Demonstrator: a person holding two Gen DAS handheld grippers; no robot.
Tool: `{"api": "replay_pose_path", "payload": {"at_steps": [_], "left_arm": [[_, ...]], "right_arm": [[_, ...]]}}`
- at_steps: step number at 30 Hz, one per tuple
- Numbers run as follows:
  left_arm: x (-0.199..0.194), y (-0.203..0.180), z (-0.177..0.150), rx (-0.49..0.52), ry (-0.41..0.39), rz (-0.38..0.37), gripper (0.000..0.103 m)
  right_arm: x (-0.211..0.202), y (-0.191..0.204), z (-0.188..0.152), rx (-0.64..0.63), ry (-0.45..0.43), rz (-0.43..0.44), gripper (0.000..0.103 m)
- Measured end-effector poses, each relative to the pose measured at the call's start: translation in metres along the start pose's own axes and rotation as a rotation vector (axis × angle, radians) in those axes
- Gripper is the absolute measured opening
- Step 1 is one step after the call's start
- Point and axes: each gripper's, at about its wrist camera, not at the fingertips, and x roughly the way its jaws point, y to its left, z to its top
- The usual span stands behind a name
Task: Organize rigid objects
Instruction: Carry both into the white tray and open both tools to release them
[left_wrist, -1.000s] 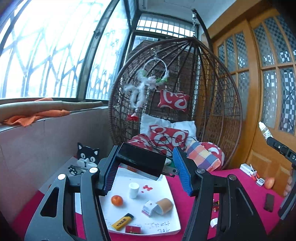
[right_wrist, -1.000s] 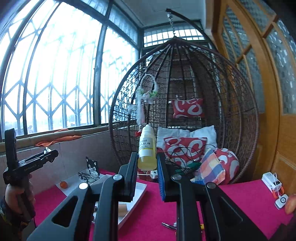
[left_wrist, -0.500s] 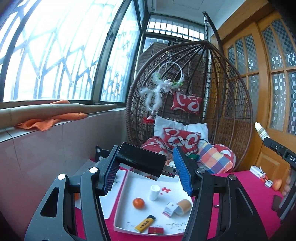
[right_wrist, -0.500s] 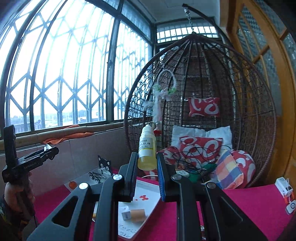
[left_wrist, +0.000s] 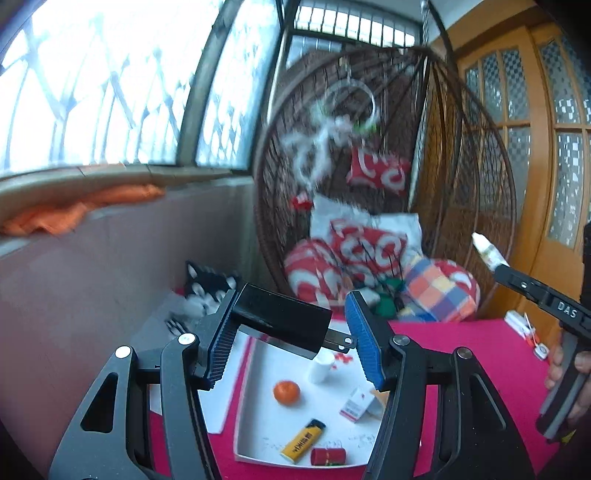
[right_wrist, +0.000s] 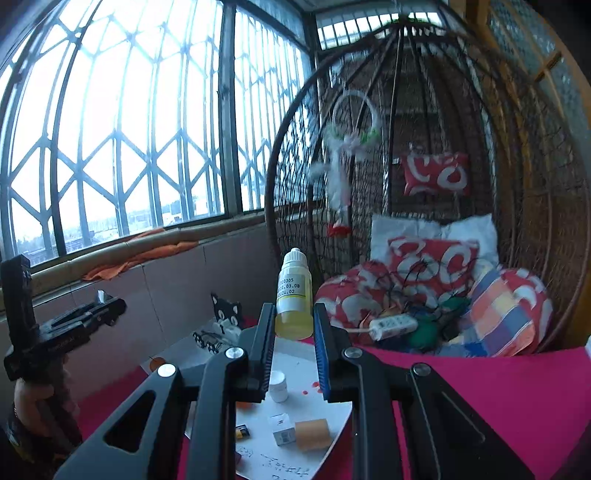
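My left gripper (left_wrist: 291, 334) is shut on a black charger plug (left_wrist: 280, 323), whose prongs point at the blue pad. It hangs over a white tray (left_wrist: 258, 406) that holds an orange (left_wrist: 286, 392), a yellow lighter (left_wrist: 303, 439), a red cylinder (left_wrist: 328, 456), a white cap (left_wrist: 320, 365) and a small box (left_wrist: 355, 404). My right gripper (right_wrist: 294, 332) is shut on a dropper bottle (right_wrist: 293, 295) of yellow liquid, upright above the tray (right_wrist: 332, 410). The bottle tip (left_wrist: 484, 245) shows at the right of the left wrist view.
The tray lies on a red cloth (left_wrist: 461, 343). Behind it hangs a wicker egg chair (left_wrist: 461, 184) full of cushions. A black cat figure (left_wrist: 208, 291) stands on a second white sheet by the tiled wall. A person's hand (right_wrist: 40, 398) grips the left handle.
Both views have swung left and drawn closer to the tray, which now sits larger beneath the fingers. Neither grip has changed.
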Motion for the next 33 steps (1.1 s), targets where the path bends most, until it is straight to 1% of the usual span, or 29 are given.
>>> {"api": "replay_pose_path", "payload": {"at_steps": [3, 5, 6, 10, 13, 15, 18, 21, 22, 23, 24, 25, 26, 28, 29, 33], "left_arm": [[0.039, 0.0, -0.009, -0.045, 0.109, -0.074, 0.058], [0.064, 0.001, -0.017, -0.082, 0.169, -0.121, 0.058], [0.074, 0.001, -0.02, -0.094, 0.187, -0.131, 0.058], [0.117, -0.001, -0.036, -0.105, 0.273, -0.106, 0.058], [0.14, -0.002, -0.048, -0.098, 0.328, -0.074, 0.058], [0.152, -0.001, -0.057, -0.099, 0.367, -0.058, 0.058], [0.165, 0.001, -0.068, -0.104, 0.407, -0.043, 0.058], [0.167, 0.005, -0.076, -0.122, 0.42, -0.031, 0.059], [0.166, 0.007, -0.077, -0.127, 0.418, -0.022, 0.064], [0.164, 0.008, -0.078, -0.132, 0.411, -0.01, 0.079], [0.164, 0.008, -0.078, -0.134, 0.408, -0.003, 0.087], [0.162, 0.01, -0.079, -0.136, 0.396, 0.01, 0.096], [0.159, 0.011, -0.079, -0.137, 0.382, 0.025, 0.096], [0.154, 0.013, -0.078, -0.143, 0.362, 0.048, 0.096], [0.15, 0.015, -0.077, -0.15, 0.348, 0.062, 0.096], [0.137, 0.021, -0.075, -0.187, 0.311, 0.076, 0.096]], "right_arm": [[0.031, -0.001, -0.008, 0.007, 0.059, -0.004, 0.018], [0.051, -0.003, -0.015, 0.022, 0.102, -0.002, 0.018], [0.065, -0.005, -0.021, 0.036, 0.135, -0.001, 0.018], [0.109, -0.009, -0.041, 0.062, 0.23, -0.013, 0.018], [0.141, -0.009, -0.06, 0.08, 0.309, -0.014, 0.018], [0.155, -0.009, -0.07, 0.088, 0.351, -0.013, 0.018], [0.172, -0.007, -0.085, 0.085, 0.398, -0.021, 0.018], [0.18, -0.006, -0.095, 0.084, 0.425, -0.013, 0.019], [0.181, -0.007, -0.097, 0.084, 0.43, -0.02, 0.019], [0.184, -0.008, -0.1, 0.088, 0.436, -0.028, 0.02], [0.185, -0.009, -0.102, 0.095, 0.445, -0.026, 0.021], [0.186, -0.012, -0.106, 0.106, 0.458, -0.024, 0.034], [0.186, -0.014, -0.109, 0.118, 0.463, -0.026, 0.061], [0.184, -0.017, -0.112, 0.133, 0.451, -0.032, 0.094], [0.181, -0.018, -0.112, 0.136, 0.438, -0.039, 0.095], [0.169, -0.02, -0.109, 0.149, 0.407, -0.048, 0.095]]}}
